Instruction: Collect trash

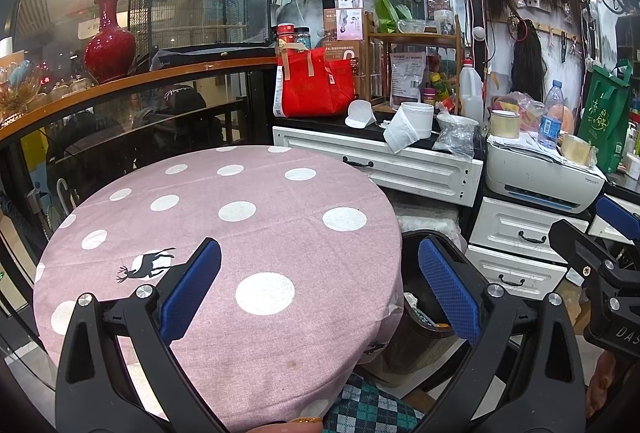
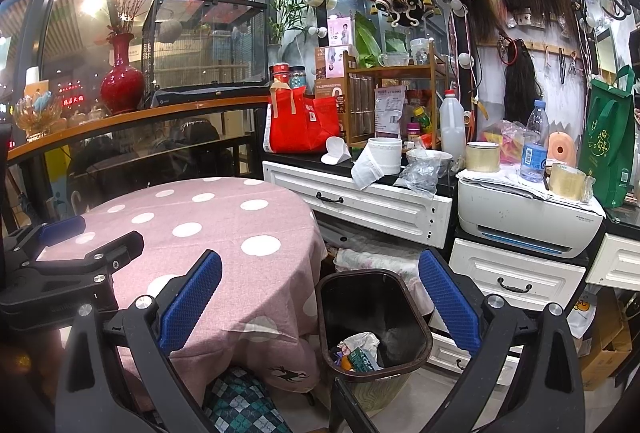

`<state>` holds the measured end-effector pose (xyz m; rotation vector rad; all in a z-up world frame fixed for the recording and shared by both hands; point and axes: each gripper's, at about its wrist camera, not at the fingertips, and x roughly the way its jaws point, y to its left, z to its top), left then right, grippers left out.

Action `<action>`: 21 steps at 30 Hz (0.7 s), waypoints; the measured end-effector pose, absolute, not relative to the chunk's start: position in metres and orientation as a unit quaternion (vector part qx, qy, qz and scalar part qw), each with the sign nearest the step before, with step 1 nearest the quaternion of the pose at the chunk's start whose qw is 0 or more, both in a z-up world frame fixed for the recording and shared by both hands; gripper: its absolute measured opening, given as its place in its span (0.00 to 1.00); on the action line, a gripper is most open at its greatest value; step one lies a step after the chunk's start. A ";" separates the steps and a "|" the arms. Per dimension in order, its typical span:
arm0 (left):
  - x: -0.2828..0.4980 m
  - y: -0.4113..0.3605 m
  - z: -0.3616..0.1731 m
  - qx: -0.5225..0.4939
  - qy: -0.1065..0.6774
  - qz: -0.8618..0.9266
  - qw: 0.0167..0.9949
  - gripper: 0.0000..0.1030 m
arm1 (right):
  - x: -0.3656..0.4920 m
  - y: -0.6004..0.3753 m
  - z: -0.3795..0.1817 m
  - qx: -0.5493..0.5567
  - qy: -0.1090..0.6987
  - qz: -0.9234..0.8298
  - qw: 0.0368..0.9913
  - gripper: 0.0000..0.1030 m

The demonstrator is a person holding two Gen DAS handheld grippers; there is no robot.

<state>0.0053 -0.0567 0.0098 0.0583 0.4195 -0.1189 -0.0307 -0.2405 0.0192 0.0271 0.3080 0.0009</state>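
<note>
Left hand-held gripper (image 1: 320,291) stands with jaws apart, nothing between them, over the pink polka-dot tablecloth (image 1: 224,233). Right hand-held gripper (image 2: 320,297) likewise apart and unloaded, above the dark trash bin (image 2: 372,317) at lower centre. Only the right wrist view shows the crumpled trash (image 2: 358,351) inside the bin. The counter (image 2: 360,209) beyond carries a red bag (image 2: 300,125); labels unreadable.
</note>
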 end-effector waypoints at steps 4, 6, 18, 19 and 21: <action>0.005 -0.057 0.010 0.028 0.208 -0.059 0.976 0.94 | -0.031 -0.240 0.018 0.013 0.154 0.001 0.988 0.94; 0.006 -0.056 0.010 0.028 0.209 -0.059 0.976 0.94 | -0.032 -0.241 0.016 0.012 0.155 0.003 0.988 0.94; 0.005 -0.057 0.009 0.034 0.201 -0.057 0.977 0.94 | -0.031 -0.241 0.017 0.012 0.157 0.002 0.988 0.94; 0.005 -0.057 0.009 0.032 0.202 -0.058 0.977 0.94 | -0.031 -0.241 0.016 0.012 0.156 0.002 0.988 0.94; 0.006 -0.056 0.008 0.029 0.204 -0.058 0.977 0.94 | -0.031 -0.242 0.017 0.012 0.157 0.003 0.987 0.94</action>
